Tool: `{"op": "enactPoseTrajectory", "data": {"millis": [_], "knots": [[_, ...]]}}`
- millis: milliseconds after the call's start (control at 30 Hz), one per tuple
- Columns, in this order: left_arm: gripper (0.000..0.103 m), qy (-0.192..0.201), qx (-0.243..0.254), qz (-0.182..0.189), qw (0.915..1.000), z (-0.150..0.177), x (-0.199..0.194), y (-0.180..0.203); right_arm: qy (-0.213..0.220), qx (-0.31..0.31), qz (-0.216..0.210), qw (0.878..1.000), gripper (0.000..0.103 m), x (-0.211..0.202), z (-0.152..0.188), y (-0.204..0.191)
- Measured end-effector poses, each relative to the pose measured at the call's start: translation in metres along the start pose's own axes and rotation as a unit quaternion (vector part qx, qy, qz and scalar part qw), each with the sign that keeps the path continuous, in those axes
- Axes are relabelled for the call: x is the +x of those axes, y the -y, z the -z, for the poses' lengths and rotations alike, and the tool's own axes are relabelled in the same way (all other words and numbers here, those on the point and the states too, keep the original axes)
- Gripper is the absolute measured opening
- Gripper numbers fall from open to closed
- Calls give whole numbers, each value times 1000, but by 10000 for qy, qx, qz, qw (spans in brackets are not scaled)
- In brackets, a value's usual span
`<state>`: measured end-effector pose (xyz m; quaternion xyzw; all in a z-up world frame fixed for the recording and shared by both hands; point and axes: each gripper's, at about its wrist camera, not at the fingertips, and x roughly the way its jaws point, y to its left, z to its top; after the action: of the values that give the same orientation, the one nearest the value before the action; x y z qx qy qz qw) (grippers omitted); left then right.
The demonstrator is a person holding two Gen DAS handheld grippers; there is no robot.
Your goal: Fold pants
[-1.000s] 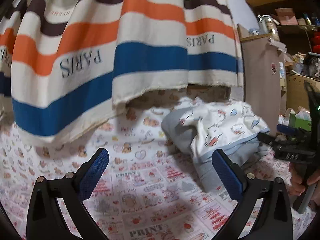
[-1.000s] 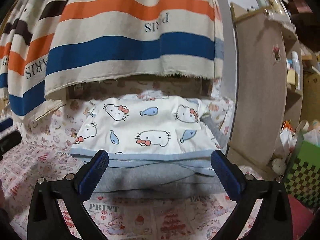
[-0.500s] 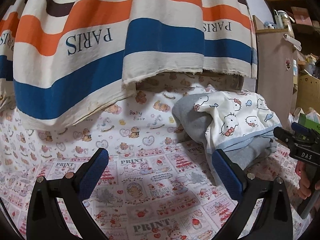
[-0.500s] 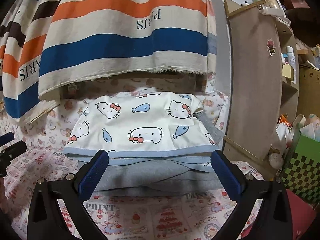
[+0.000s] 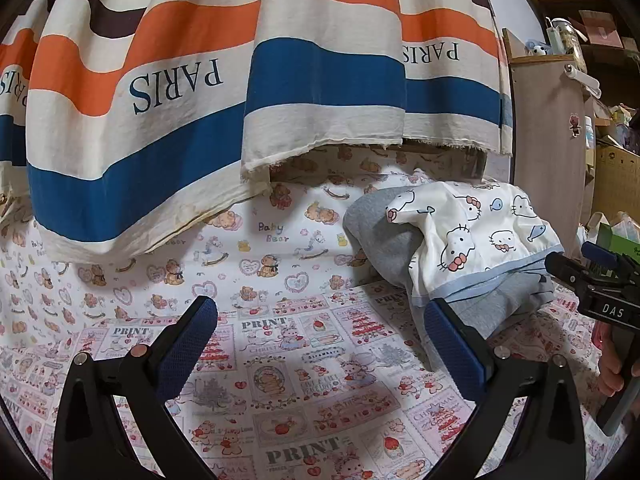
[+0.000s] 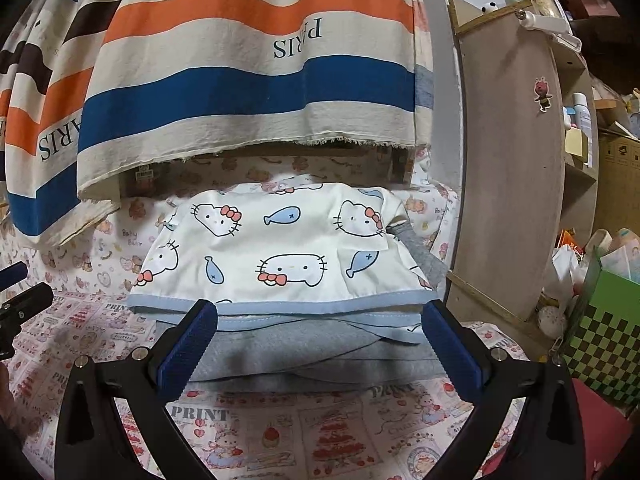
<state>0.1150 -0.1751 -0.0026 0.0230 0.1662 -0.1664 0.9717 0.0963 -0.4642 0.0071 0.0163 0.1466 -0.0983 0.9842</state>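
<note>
The pants (image 6: 280, 252) are white with a Hello Kitty and fish print and a light-blue hem. They lie folded on top of a grey folded garment (image 6: 312, 356) on the printed bed sheet (image 6: 280, 440). The stack also shows in the left wrist view (image 5: 480, 240), at the right. My right gripper (image 6: 320, 344) is open and empty, just in front of the stack's near edge. My left gripper (image 5: 320, 348) is open and empty over bare sheet, left of the stack. The right gripper shows in the left wrist view (image 5: 592, 276).
A striped cloth (image 5: 240, 100) reading PARIS hangs behind the bed, its edge resting on the sheet at the left. A wooden shelf unit (image 6: 516, 160) stands right of the stack. A green checkered box (image 6: 600, 340) and clutter sit further right.
Both grippers have drawn back from the stack. The left one has pulled away and tilted, so more sheet shows before it. The folded stack has stayed still.
</note>
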Motion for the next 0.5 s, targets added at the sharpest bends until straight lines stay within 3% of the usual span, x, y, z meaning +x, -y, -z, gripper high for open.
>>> {"op": "enactPoseTrajectory", "data": {"millis": [500], "knots": [[103,-1,14,-20,10000,0,0,0,-22,-3,-10,10000,102,1,0,0]]}}
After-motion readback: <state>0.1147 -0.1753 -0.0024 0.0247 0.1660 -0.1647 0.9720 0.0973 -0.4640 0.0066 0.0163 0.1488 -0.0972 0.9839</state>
